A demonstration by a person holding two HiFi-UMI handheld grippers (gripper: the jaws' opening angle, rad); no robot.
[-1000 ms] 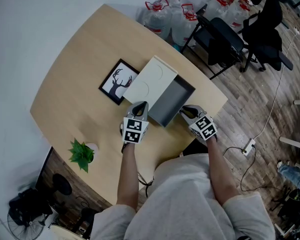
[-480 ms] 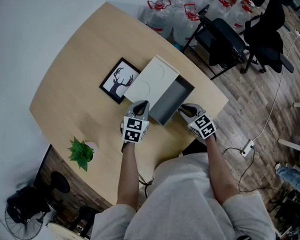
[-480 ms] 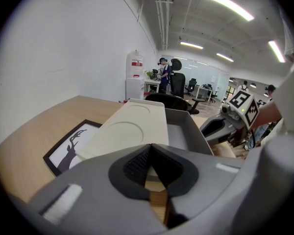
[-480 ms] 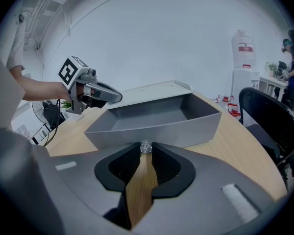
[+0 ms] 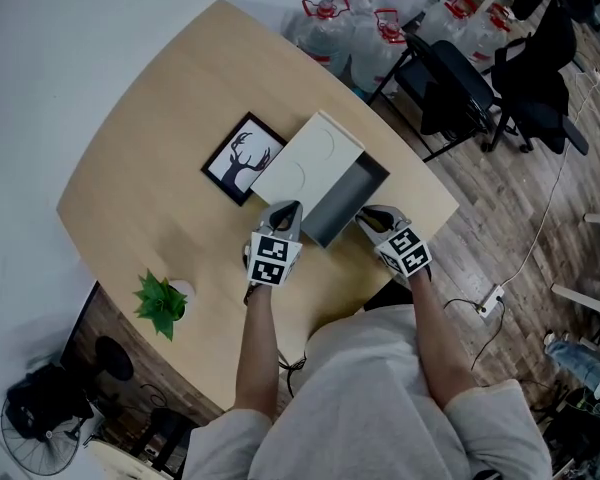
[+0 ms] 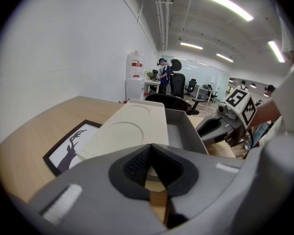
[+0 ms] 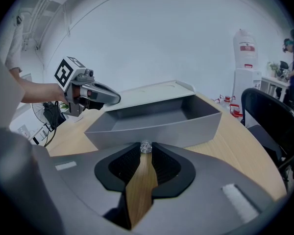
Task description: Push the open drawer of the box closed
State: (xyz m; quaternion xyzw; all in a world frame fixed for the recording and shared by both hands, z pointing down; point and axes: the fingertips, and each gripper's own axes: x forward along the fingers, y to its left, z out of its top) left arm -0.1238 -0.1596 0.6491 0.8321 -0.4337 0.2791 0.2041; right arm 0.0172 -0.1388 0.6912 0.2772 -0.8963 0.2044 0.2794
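1. At near edge of table [image 5: 160, 98]: right gripper [image 7: 146, 153] jaws pressed together, tips up vs. small clear knob [image 7: 146, 146] on front of grey drawer [image 7: 157, 126]; left gripper [image 6: 150, 148] jaws also closed, nothing betw. them, nosed at near corner of cream box [image 6: 130, 126].
2. Drawer shows less grey than 1 s ago, so it's sliding in. A good part is still out; push looks under way, not done.
3. No legible text: only square markers on gripper cubes, deer print [image 5: 240, 158] beside box, water jugs [image 5: 325, 30] w/ labels too small to read.

Cream box [image 5: 305, 163], grey drawer [image 5: 347, 205]
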